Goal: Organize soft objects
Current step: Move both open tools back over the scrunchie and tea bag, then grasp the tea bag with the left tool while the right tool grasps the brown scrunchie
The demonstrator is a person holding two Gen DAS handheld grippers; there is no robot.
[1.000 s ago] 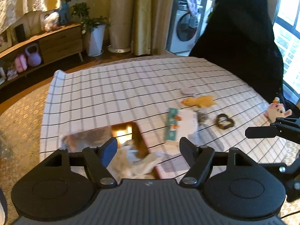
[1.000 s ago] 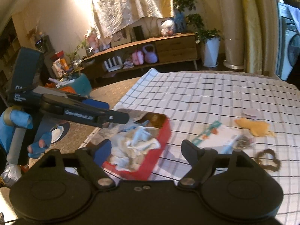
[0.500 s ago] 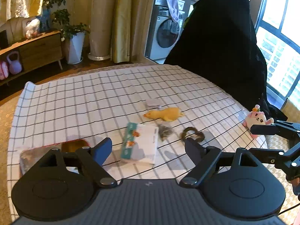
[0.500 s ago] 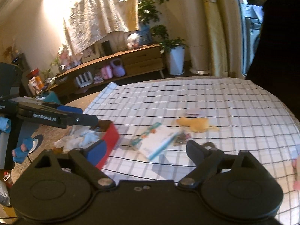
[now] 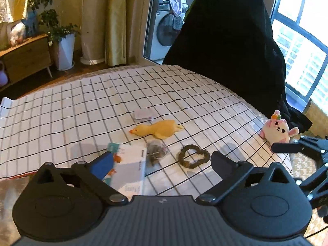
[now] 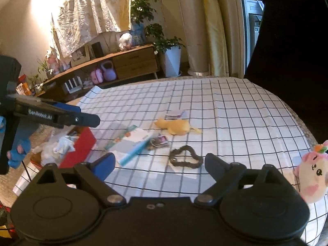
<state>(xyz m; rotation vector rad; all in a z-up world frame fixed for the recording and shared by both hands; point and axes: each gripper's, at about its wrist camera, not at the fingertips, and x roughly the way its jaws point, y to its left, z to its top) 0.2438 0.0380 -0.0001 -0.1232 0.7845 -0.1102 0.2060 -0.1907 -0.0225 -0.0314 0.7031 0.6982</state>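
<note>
Red box (image 6: 82,147) half hidden behind left gripper (image 5: 162,162), its jaws opening and empty, right gripper (image 6: 158,163) spread wide, empty, dark scrunchie (image 6: 185,156) on checked cloth (image 6: 235,114) just ahead between its fingers, pink plush (image 6: 311,174) cut off at frame edge.

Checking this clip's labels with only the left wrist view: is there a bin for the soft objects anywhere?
Observer: Yes. The right wrist view shows a red box at the tablecloth's edge, left of the white-and-teal packet.
Operator: Anything in it?
Observer: Crumpled white cloths lie inside.
Operator: What holds the left gripper?
Observer: A blue-gloved hand holds the left gripper; its fingers are opening, nothing between them.
</note>
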